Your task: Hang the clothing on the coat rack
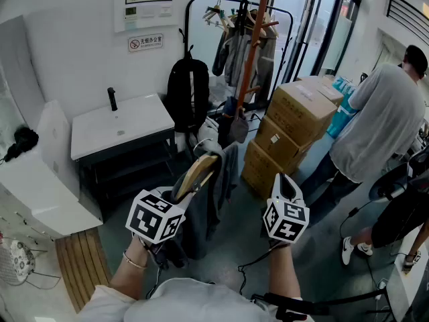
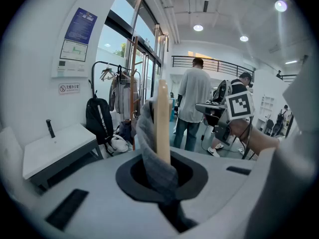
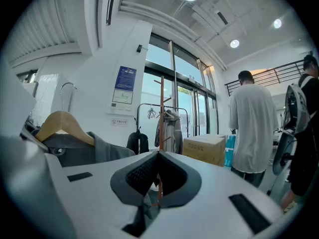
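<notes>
A wooden hanger (image 1: pixel 198 170) carries a grey garment (image 1: pixel 213 203) that hangs down in front of me. My left gripper (image 1: pixel 177 194) is shut on the hanger (image 2: pixel 162 116) and the grey cloth (image 2: pixel 151 151), which fill its jaws in the left gripper view. To its right my right gripper (image 1: pixel 285 178) points level, its jaws shut with nothing held (image 3: pixel 158 156). The wooden coat rack (image 1: pixel 254 52) stands ahead beyond both grippers, as a thin pole (image 3: pixel 162 103) in the right gripper view. That view also has the hanger (image 3: pixel 62 124) at its left.
Stacked cardboard boxes (image 1: pixel 295 123) sit right of the rack's foot. A black backpack (image 1: pixel 188 92) and a white washstand (image 1: pixel 120 125) are to its left. A metal clothes rail (image 1: pixel 221 15) with garments stands behind. A person in a white shirt (image 1: pixel 382 123) stands at right.
</notes>
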`<state>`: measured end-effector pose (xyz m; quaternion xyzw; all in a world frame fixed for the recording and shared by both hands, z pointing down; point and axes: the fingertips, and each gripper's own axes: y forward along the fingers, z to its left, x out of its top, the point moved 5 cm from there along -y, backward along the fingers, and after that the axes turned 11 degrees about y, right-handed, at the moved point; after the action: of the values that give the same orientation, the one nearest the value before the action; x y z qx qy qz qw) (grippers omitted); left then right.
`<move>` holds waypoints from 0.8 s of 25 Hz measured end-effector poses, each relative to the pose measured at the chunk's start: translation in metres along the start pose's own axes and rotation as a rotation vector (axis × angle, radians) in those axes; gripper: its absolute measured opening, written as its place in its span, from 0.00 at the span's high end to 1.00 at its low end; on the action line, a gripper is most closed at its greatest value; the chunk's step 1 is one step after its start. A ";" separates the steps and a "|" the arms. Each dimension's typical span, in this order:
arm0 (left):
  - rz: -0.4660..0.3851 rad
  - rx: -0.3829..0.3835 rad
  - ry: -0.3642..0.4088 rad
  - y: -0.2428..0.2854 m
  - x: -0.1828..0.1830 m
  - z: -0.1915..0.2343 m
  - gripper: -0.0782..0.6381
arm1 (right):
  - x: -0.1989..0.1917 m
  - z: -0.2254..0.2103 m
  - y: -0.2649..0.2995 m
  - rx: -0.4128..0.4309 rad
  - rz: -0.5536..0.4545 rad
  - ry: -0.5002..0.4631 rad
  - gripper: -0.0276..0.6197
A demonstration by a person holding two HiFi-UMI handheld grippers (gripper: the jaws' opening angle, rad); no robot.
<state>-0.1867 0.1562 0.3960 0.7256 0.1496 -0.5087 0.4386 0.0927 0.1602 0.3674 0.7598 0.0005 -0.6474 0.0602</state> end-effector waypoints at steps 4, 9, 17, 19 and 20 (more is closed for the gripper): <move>0.007 -0.012 -0.001 -0.007 -0.008 0.005 0.88 | -0.004 0.012 -0.006 -0.004 0.002 -0.004 0.92; 0.005 -0.026 0.006 -0.012 -0.014 0.008 0.88 | -0.011 0.019 -0.010 0.001 0.023 0.019 0.92; 0.005 -0.059 0.014 -0.015 -0.021 0.017 0.88 | -0.026 0.027 -0.011 -0.015 0.037 0.066 0.92; 0.008 -0.066 0.021 -0.014 -0.020 0.018 0.88 | -0.029 0.026 -0.009 -0.025 0.042 0.075 0.92; 0.009 -0.068 0.024 -0.014 -0.020 0.019 0.88 | -0.030 0.026 -0.009 -0.029 0.043 0.079 0.92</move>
<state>-0.2157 0.1537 0.4046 0.7169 0.1690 -0.4924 0.4636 0.0621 0.1686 0.3918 0.7835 -0.0041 -0.6156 0.0850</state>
